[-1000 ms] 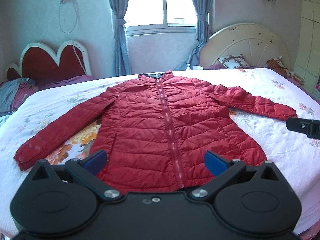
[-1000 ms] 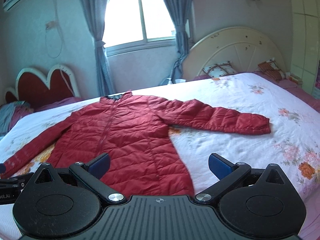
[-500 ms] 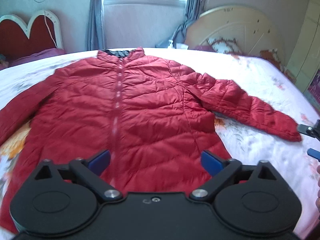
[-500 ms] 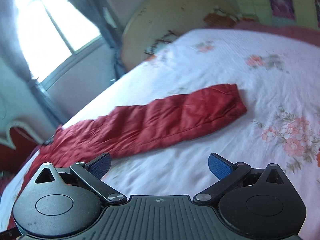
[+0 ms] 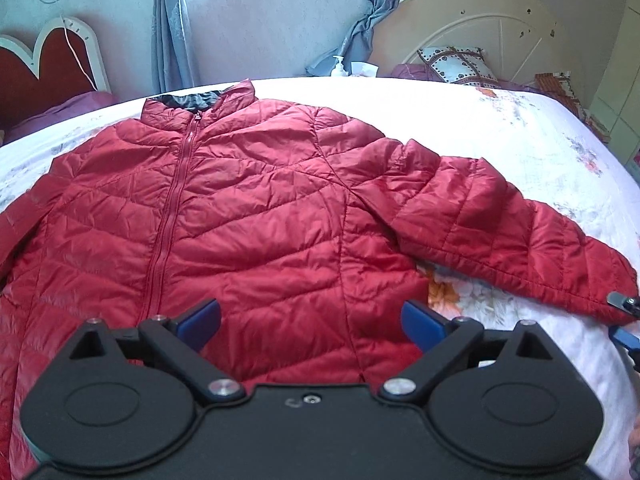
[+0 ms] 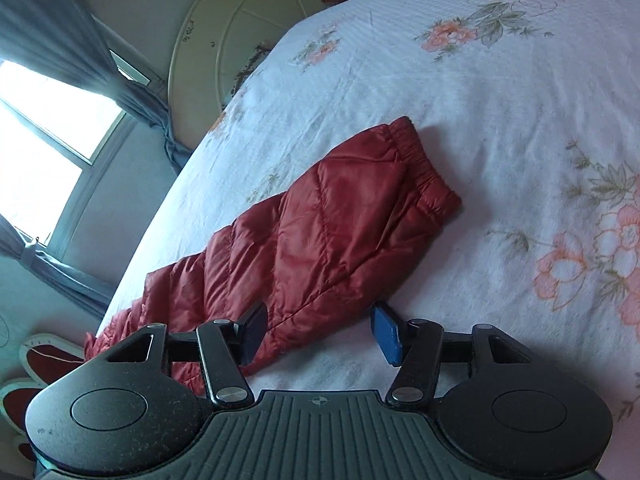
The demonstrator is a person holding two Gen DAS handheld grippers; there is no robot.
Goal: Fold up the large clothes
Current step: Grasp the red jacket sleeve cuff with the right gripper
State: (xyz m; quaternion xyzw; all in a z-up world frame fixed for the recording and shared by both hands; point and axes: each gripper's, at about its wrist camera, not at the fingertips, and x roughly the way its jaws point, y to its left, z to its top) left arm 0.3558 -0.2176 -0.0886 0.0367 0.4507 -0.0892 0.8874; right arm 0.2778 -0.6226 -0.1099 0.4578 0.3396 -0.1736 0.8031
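Note:
A red quilted puffer jacket [image 5: 248,208] lies flat and zipped on the bed, collar toward the window. My left gripper [image 5: 310,322] is open and empty, low over the jacket's lower right front. The jacket's right sleeve [image 6: 320,240] stretches out across the sheet, its elastic cuff [image 6: 424,168] at the far end. My right gripper [image 6: 320,332] is open, rolled sideways, with the sleeve's near edge lying between the fingers. Its fingertips [image 5: 624,304] show at the right edge of the left wrist view, by the cuff.
The bed [image 5: 500,128] has a white floral sheet [image 6: 520,100]. A cream round headboard [image 5: 480,32] and patterned pillow [image 5: 456,66] stand at the far right. A red heart-shaped headboard [image 5: 48,64], curtains and a lotion bottle [image 5: 339,67] line the wall.
My left gripper has moved forward and lower over the jacket's body. My right gripper has swung right, tilted and closed in on the sleeve, and its fingers are narrower than before.

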